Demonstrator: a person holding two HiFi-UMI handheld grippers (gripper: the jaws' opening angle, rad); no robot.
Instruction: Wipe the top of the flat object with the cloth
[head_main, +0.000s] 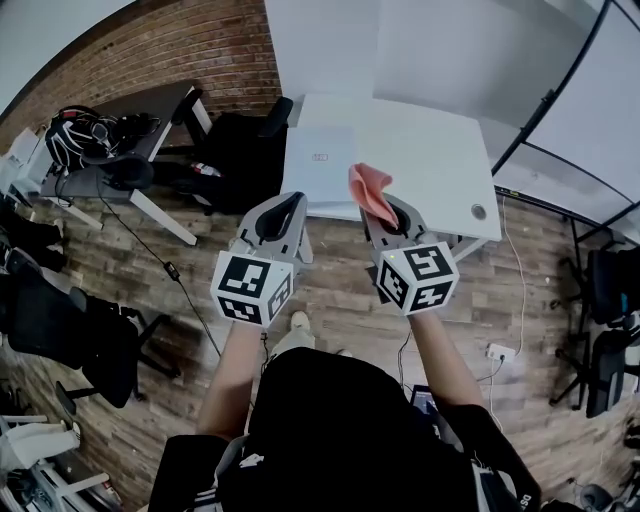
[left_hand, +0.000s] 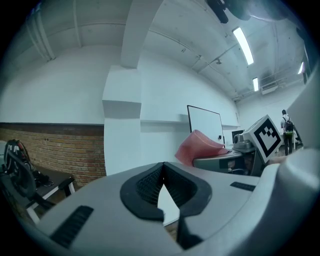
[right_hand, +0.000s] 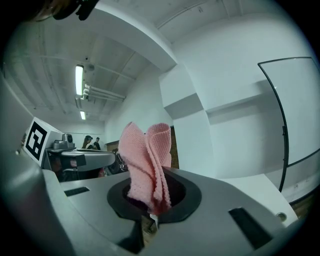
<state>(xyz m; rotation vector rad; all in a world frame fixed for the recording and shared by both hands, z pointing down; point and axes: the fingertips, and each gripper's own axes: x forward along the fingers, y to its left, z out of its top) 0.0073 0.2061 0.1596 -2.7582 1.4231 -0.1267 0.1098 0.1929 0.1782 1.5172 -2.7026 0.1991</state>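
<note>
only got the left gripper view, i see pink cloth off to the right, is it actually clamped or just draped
Observer: Clamped. The right gripper view shows the right gripper with jaws shut on the pink cloth, its folds standing up.
Operator: where's the flat object, cant see it
Observer: In the head view a white flat object lies on the white table, ahead of both grippers.
Operator: cloth on it yet
Observer: No. In the head view the cloth shows just right of the flat object, not over it.
</note>
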